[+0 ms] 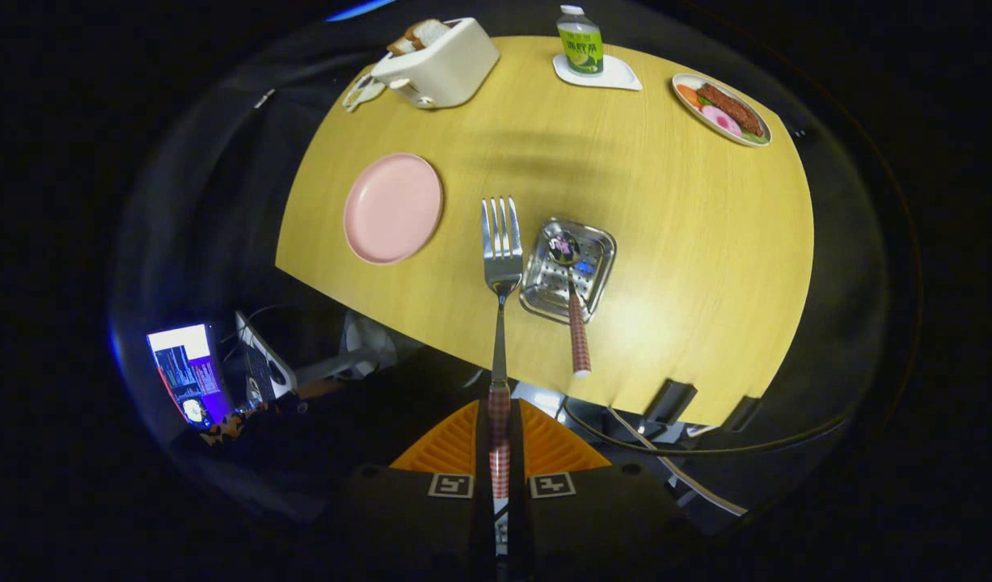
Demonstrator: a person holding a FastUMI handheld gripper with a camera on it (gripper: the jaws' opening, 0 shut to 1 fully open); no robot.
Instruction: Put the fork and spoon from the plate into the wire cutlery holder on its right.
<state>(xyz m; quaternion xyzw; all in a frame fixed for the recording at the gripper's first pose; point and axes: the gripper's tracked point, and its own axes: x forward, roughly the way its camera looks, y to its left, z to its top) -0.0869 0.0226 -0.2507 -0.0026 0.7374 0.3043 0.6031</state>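
Observation:
My gripper (pixel 500 440) is shut on the checked handle of a metal fork (pixel 502 242), both fingers pressing on it. The fork points forward, tines up, held high above the yellow table (pixel 665 242). Its tines hang just left of the metal cutlery holder (pixel 567 268). A spoon (pixel 572 307) with the same checked handle stands in that holder, bowl down, handle leaning out toward me. The pink plate (pixel 393 208) lies to the left of the holder with nothing on it.
At the table's far side are a white toaster (pixel 439 63) with bread, a green-labelled bottle (pixel 580 42) on a white coaster, and a plate of food (pixel 722 107). A lit screen (pixel 184 373) and cables sit below the table's near edge.

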